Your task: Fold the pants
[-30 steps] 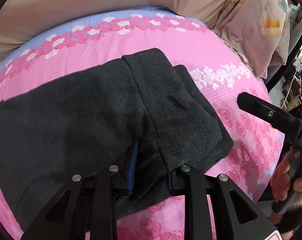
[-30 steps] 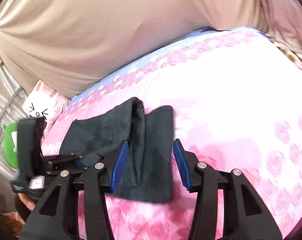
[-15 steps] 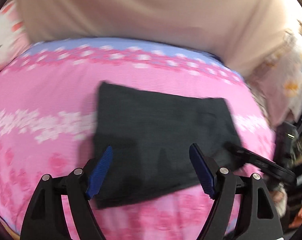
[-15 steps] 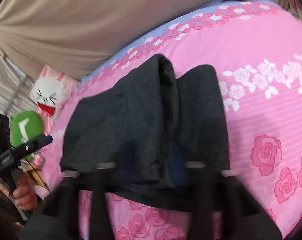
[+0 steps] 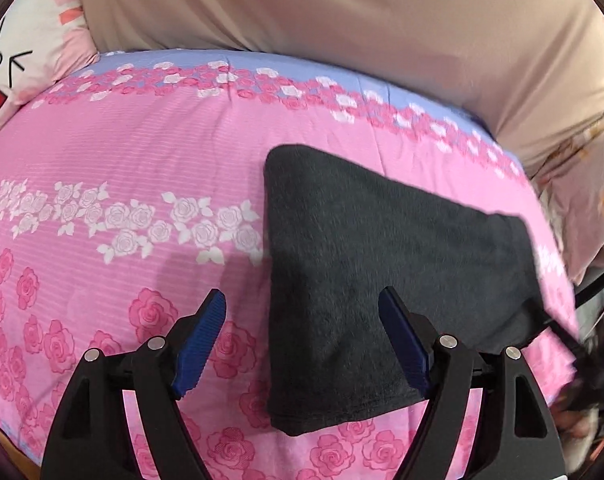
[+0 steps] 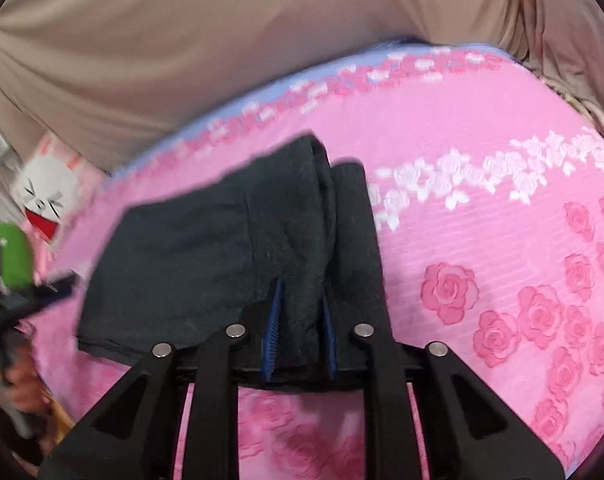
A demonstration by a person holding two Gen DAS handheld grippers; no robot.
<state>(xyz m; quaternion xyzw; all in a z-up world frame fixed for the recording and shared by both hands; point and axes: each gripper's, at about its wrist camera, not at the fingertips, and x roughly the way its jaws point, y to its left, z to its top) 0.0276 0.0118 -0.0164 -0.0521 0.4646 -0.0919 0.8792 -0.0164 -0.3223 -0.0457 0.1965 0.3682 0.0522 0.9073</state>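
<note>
The right gripper (image 6: 300, 324) was clamped on the near folded edge of the dark grey pants (image 5: 381, 280), likely to hold or drag the bundle while the left gripper (image 5: 302, 344) hung over its left border, jaws wide apart and empty. The pants lay folded compactly on the pink rose bedsheet (image 5: 122, 152), fuzzy and slightly uneven.

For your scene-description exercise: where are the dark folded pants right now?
The pants lie folded on the pink rose bedsheet, right of centre in the left wrist view; the right gripper pinches their near edge.
</note>
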